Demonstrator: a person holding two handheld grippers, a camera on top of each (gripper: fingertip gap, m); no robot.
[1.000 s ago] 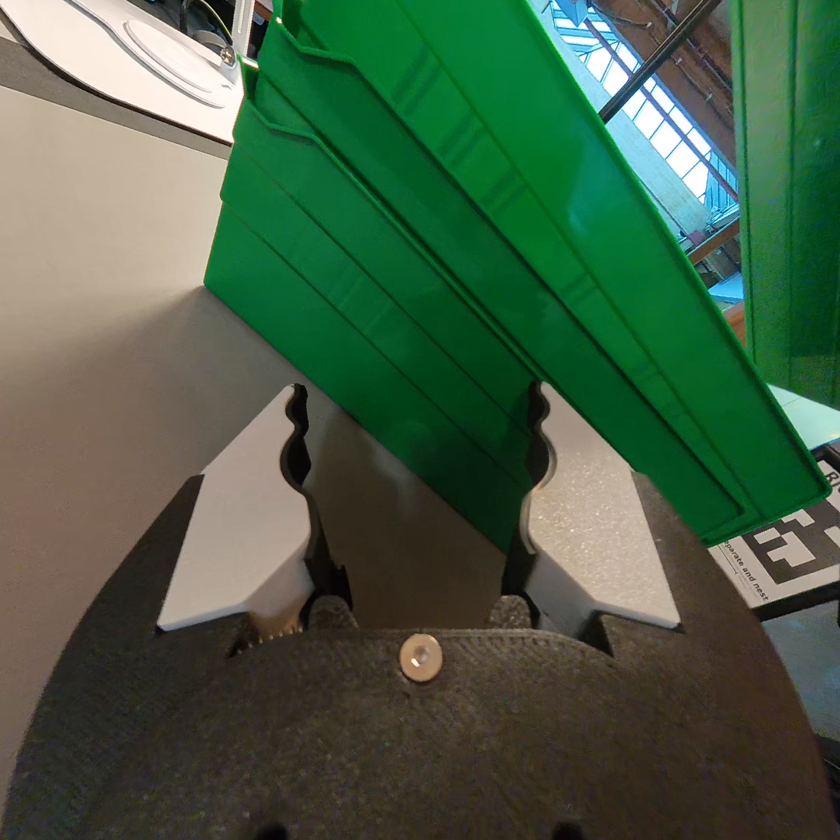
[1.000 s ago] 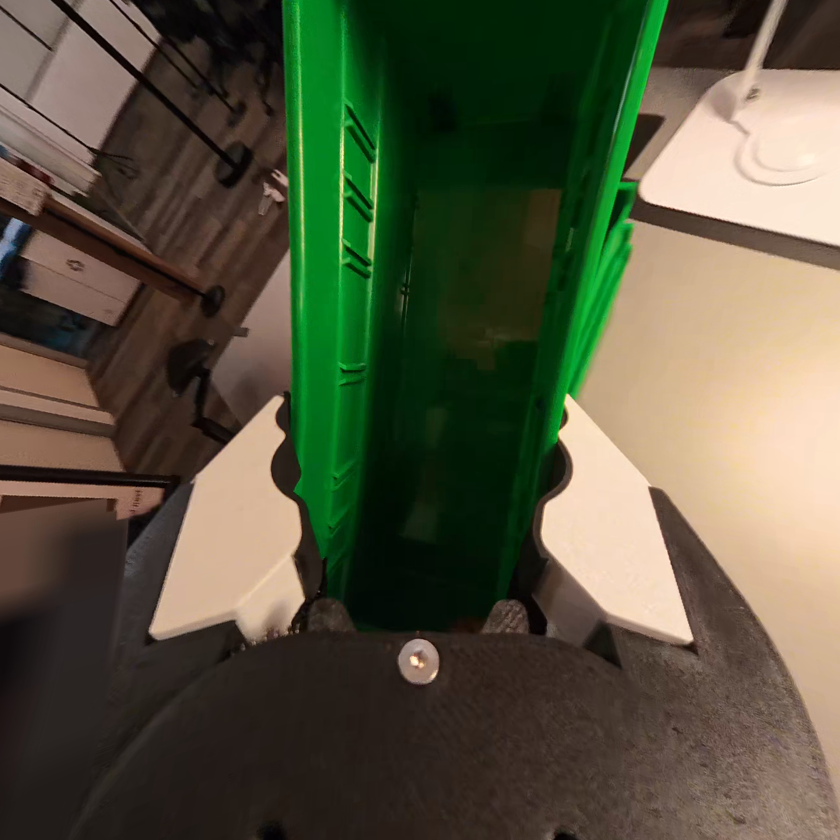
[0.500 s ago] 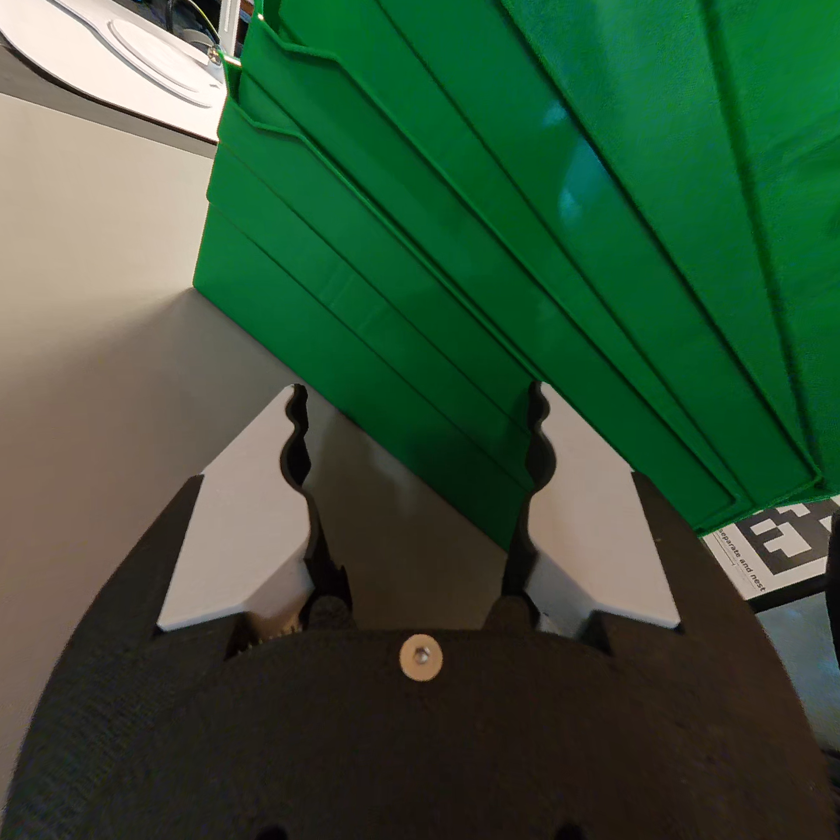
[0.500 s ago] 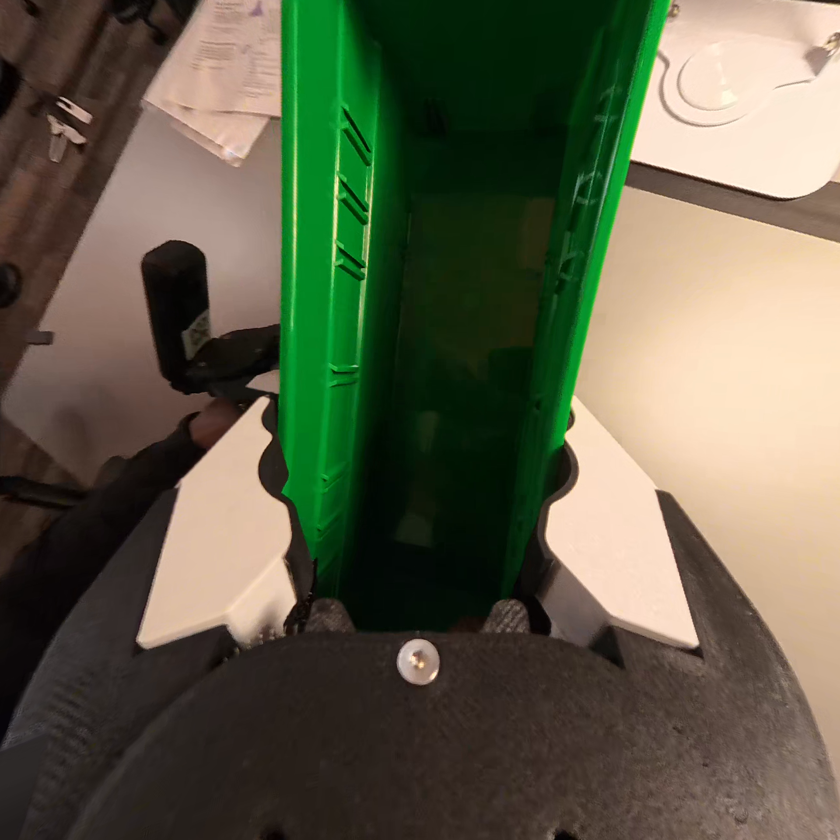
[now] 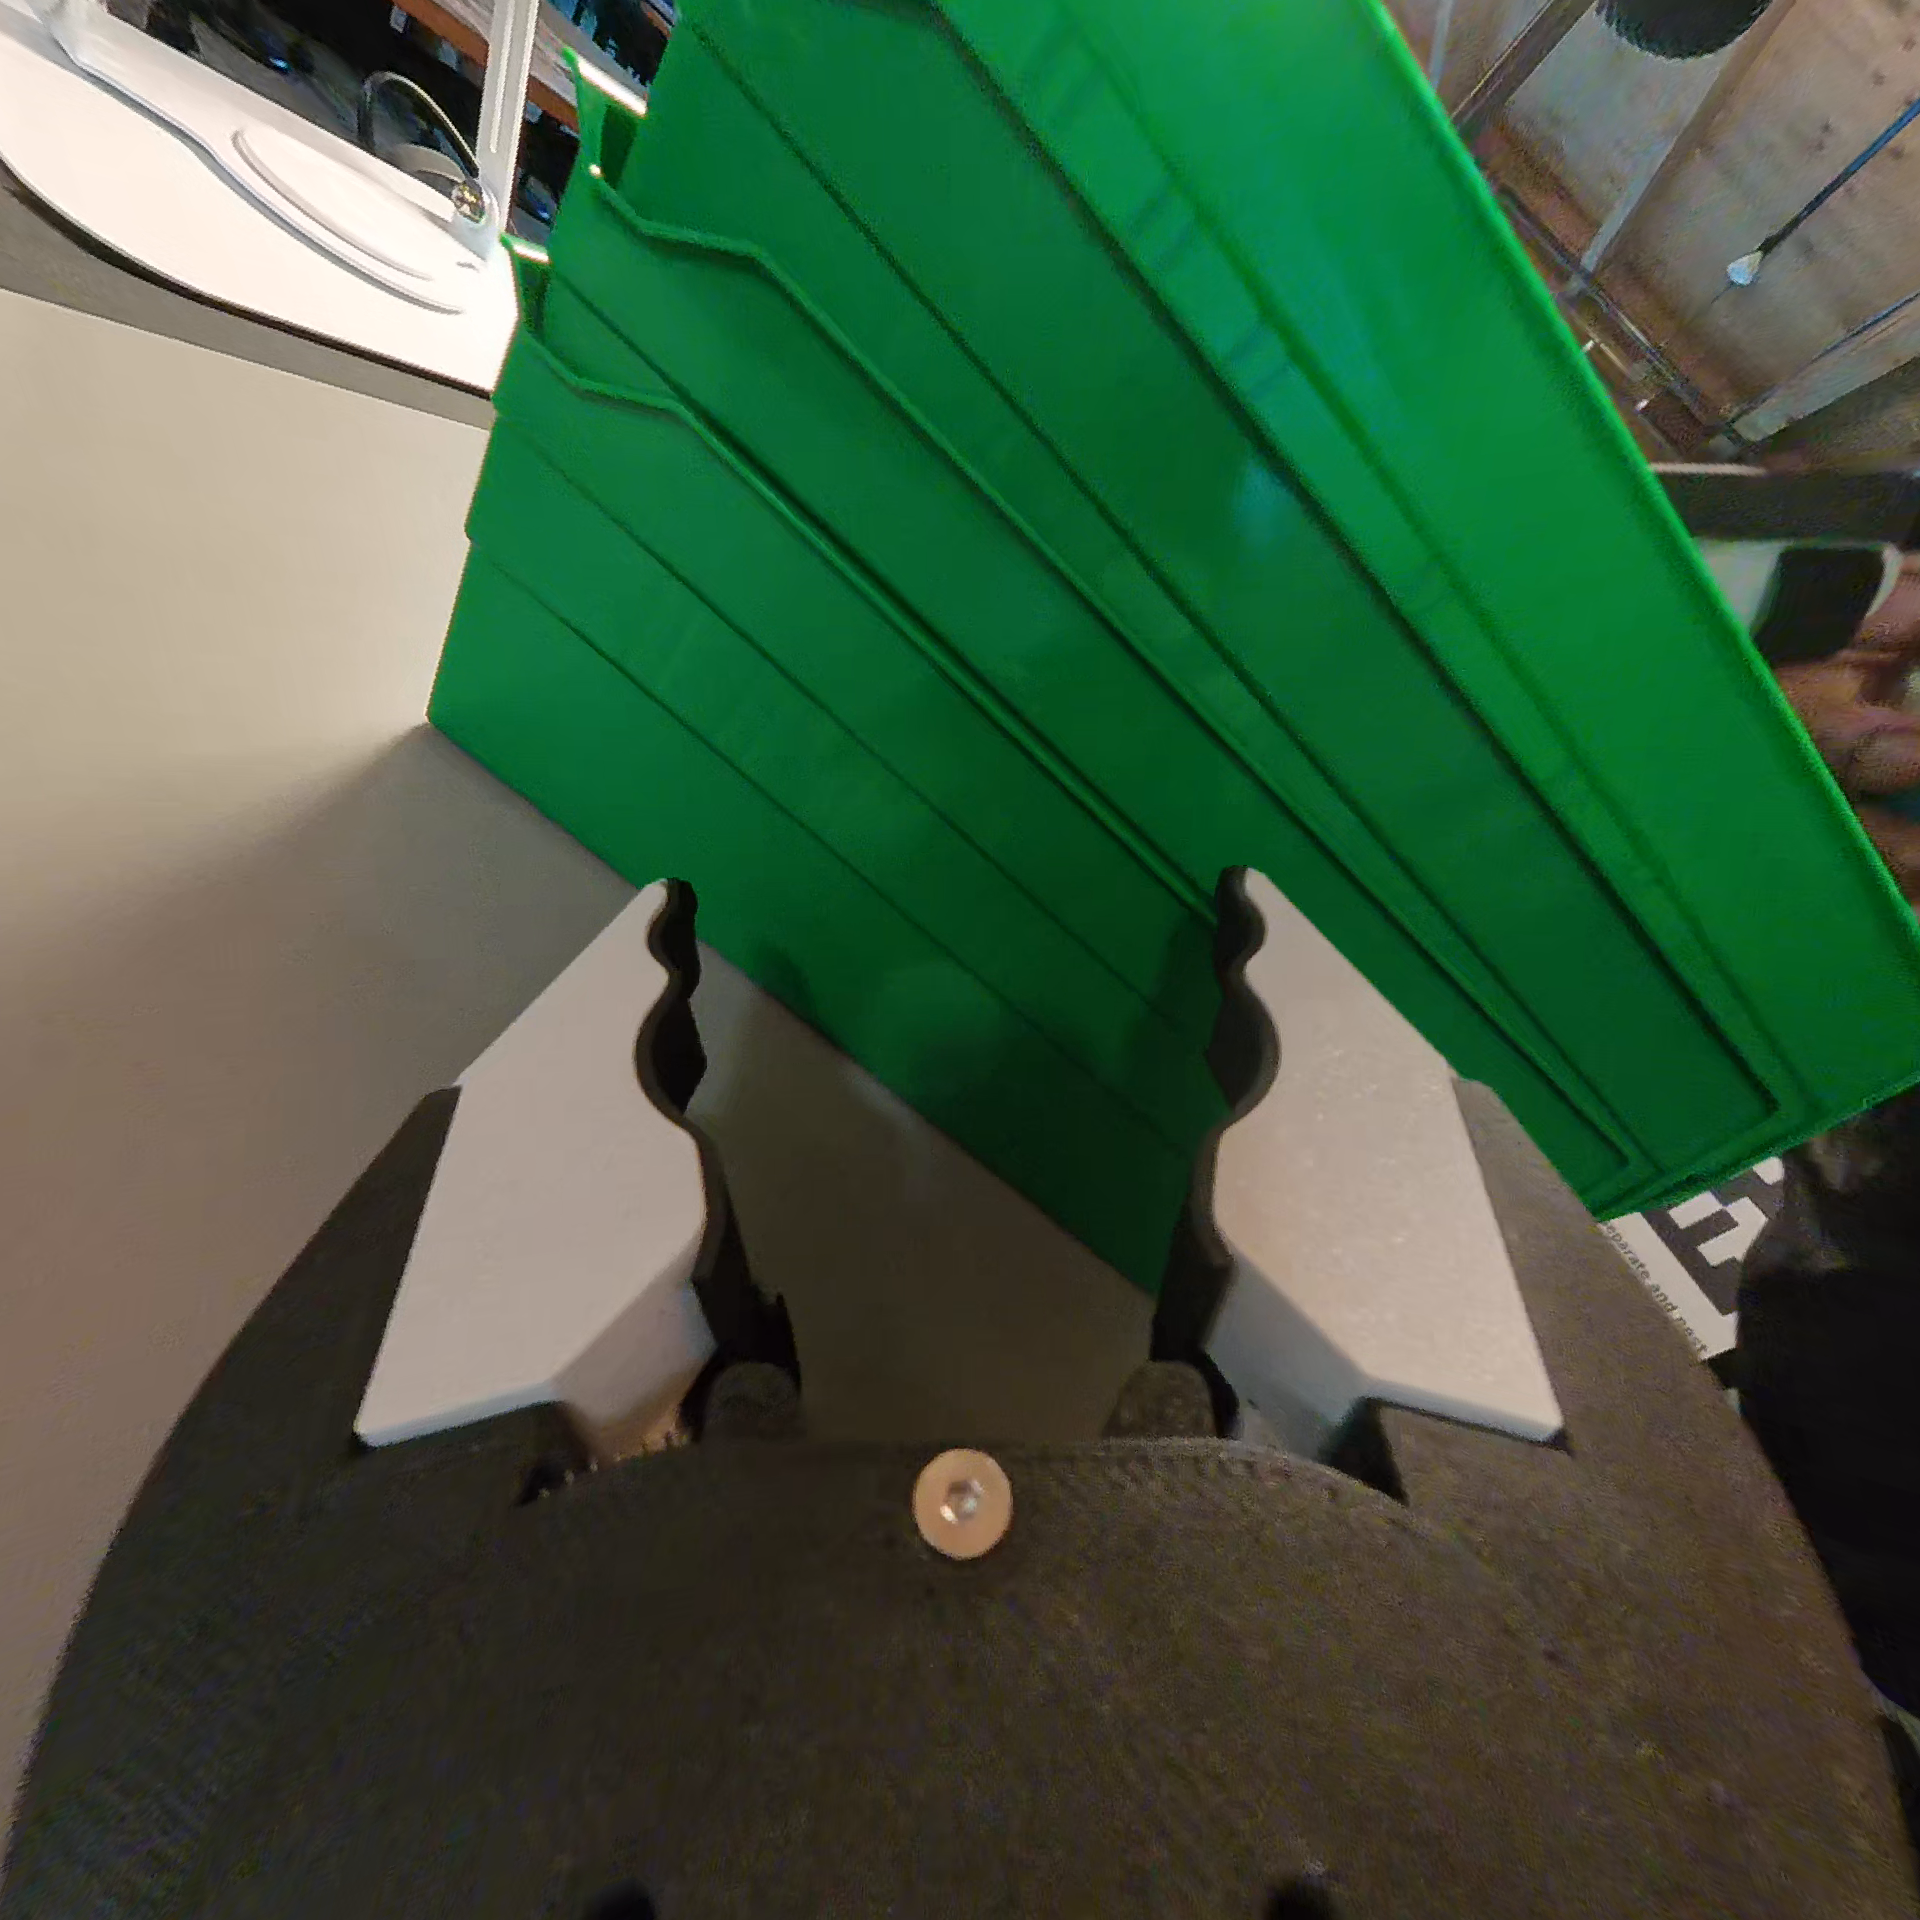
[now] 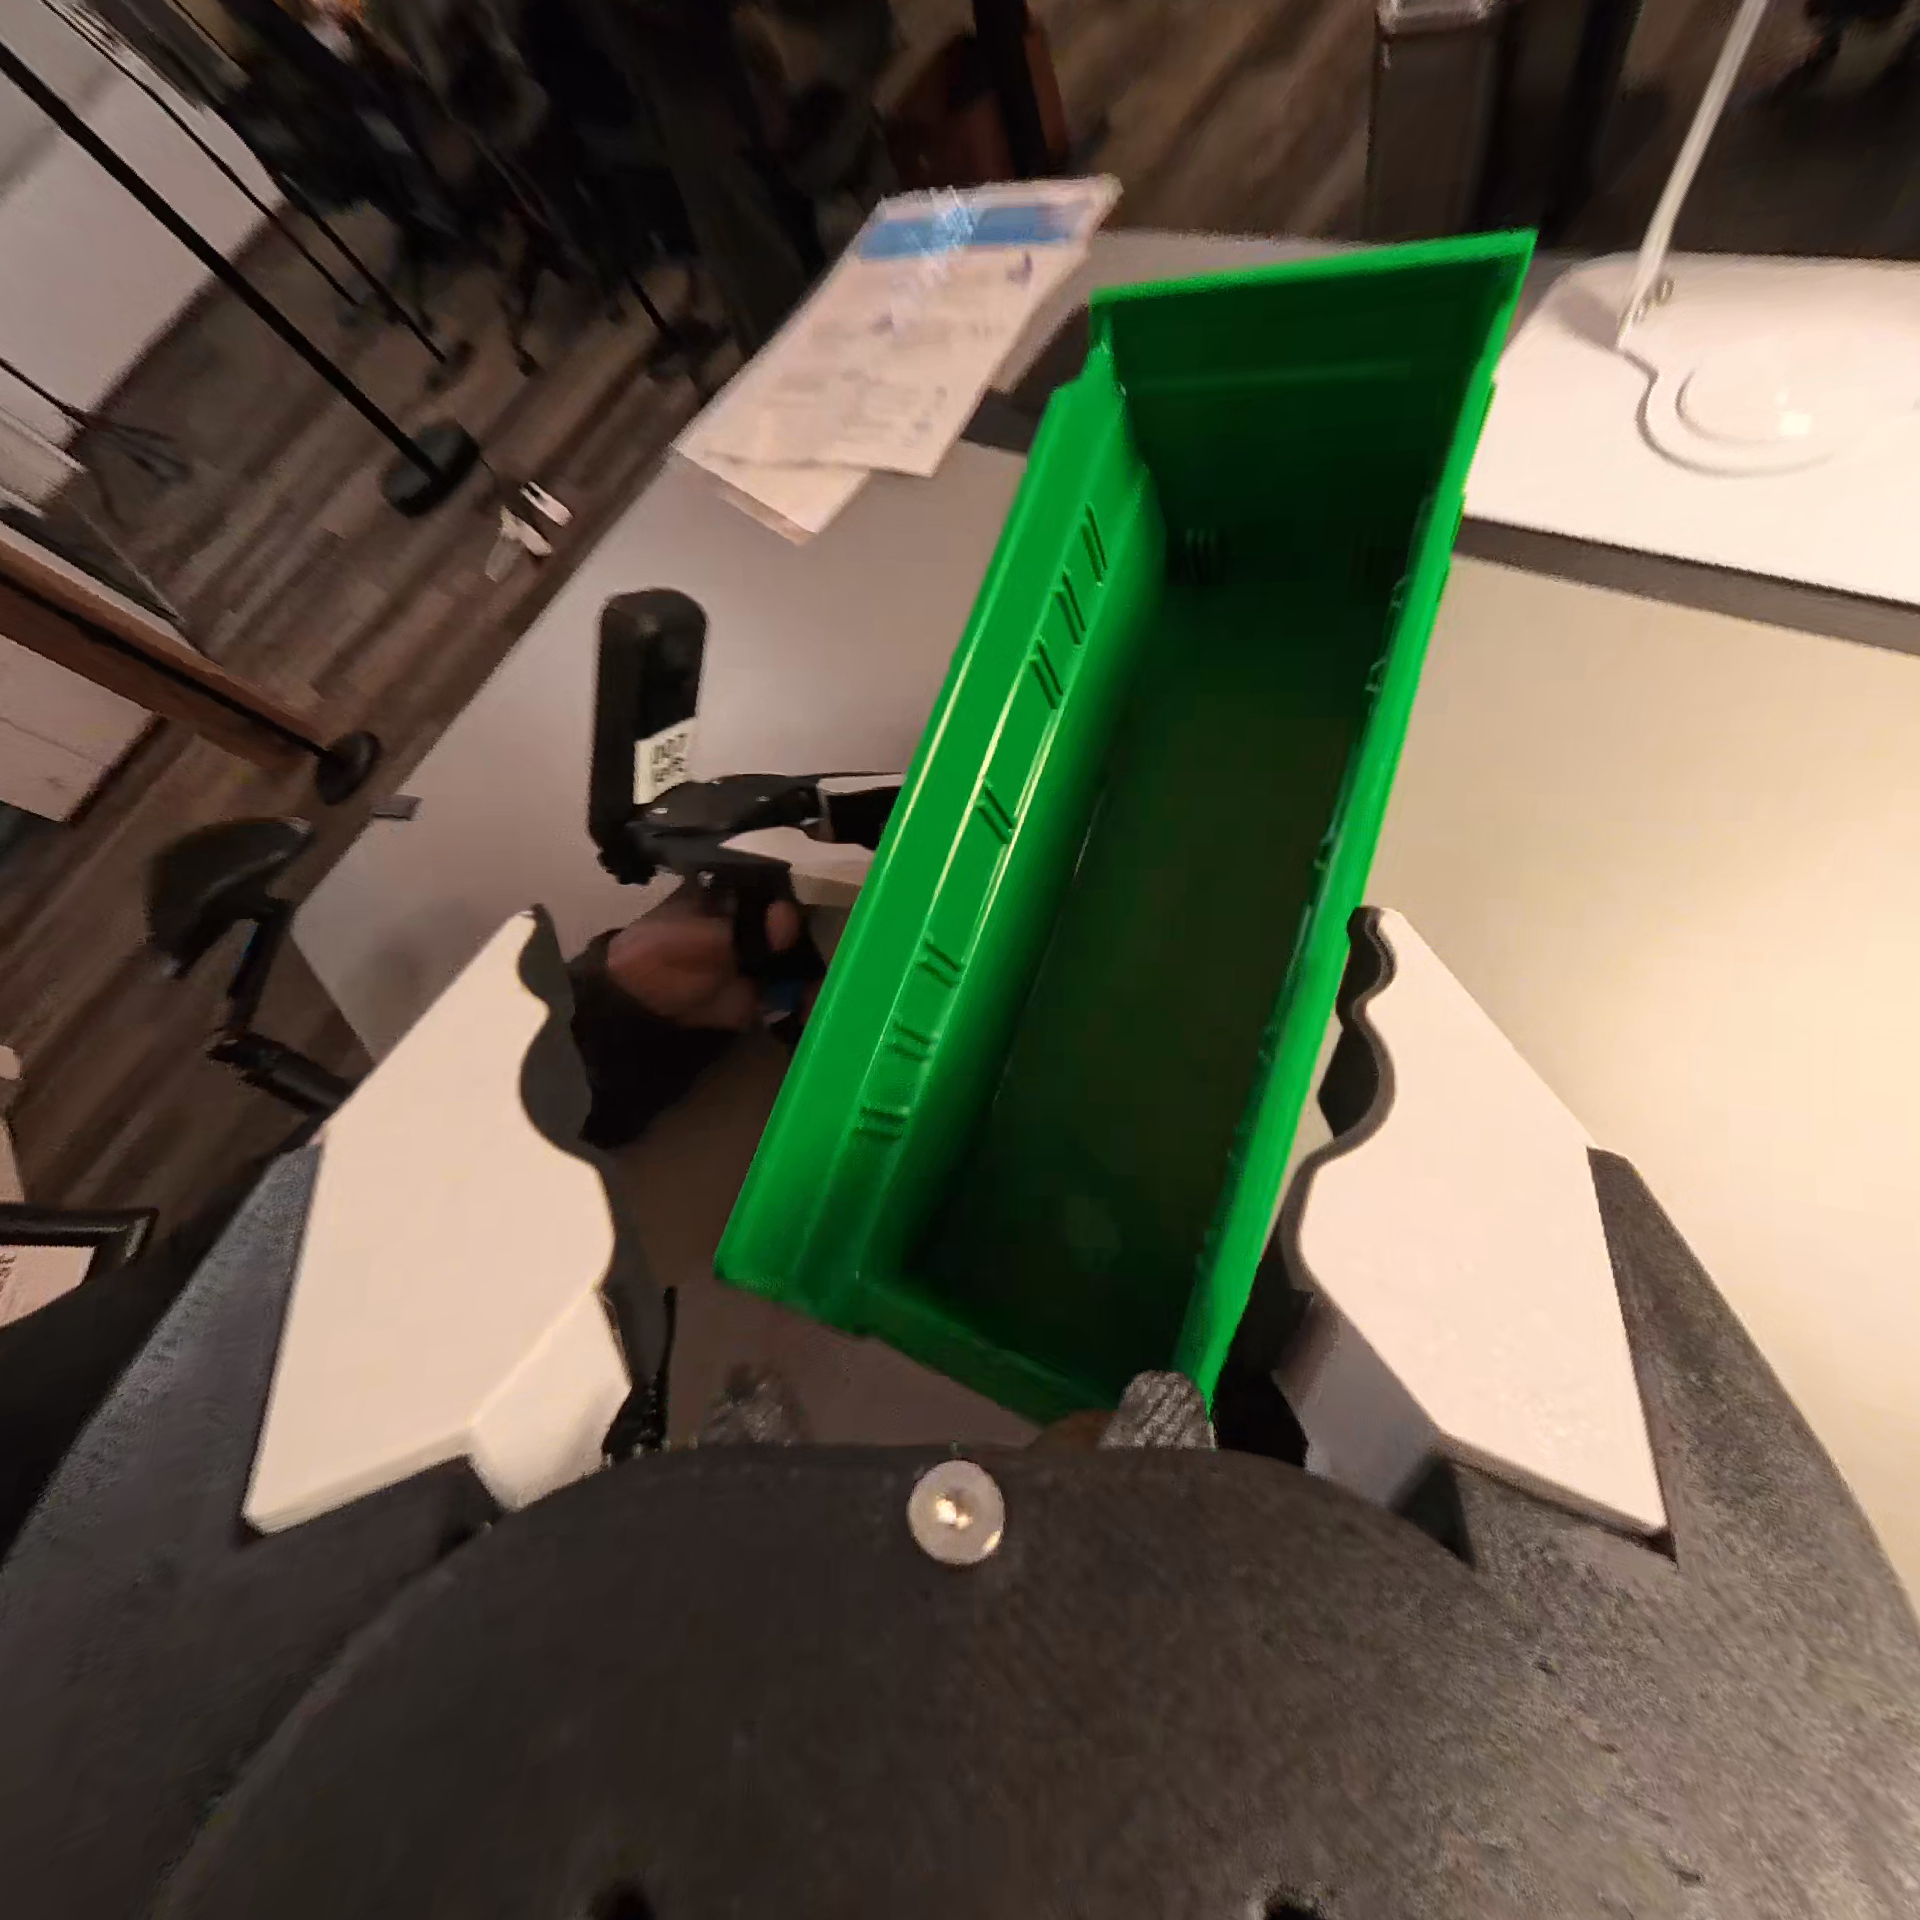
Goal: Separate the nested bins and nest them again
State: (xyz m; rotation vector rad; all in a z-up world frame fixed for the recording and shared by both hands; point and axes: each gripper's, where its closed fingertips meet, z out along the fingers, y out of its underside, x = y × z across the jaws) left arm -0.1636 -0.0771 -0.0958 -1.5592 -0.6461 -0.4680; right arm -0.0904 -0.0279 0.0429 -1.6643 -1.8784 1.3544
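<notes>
A stack of nested green bins (image 5: 831,675) lies on the grey table (image 5: 208,727) in the left wrist view, and the top bin (image 5: 1351,468) sits tilted in it. My left gripper (image 5: 956,920) is open at the stack's long side wall, near its low corner. It clamps nothing. In the right wrist view my right gripper (image 6: 954,925) is open wide over the top green bin (image 6: 1195,831). The bin lies askew between the fingers. The right finger (image 6: 1455,1195) is against its wall and the left finger (image 6: 436,1195) stands clear. The left gripper (image 6: 847,805) shows there too, beside the bin, held by a hand (image 6: 686,966).
A white lamp base (image 6: 1745,405) stands behind the bins and also shows in the left wrist view (image 5: 260,177). Papers (image 6: 904,353) lie at the table's far left. A printed marker sheet (image 5: 1714,1236) lies under the stack's near end. Floor stands and a chair are off the table's left edge.
My right gripper was shut across the green bin's width. It has opened wide and let the bin go, and the bin now lies skewed between the fingers. My left gripper stayed open beside the stack.
</notes>
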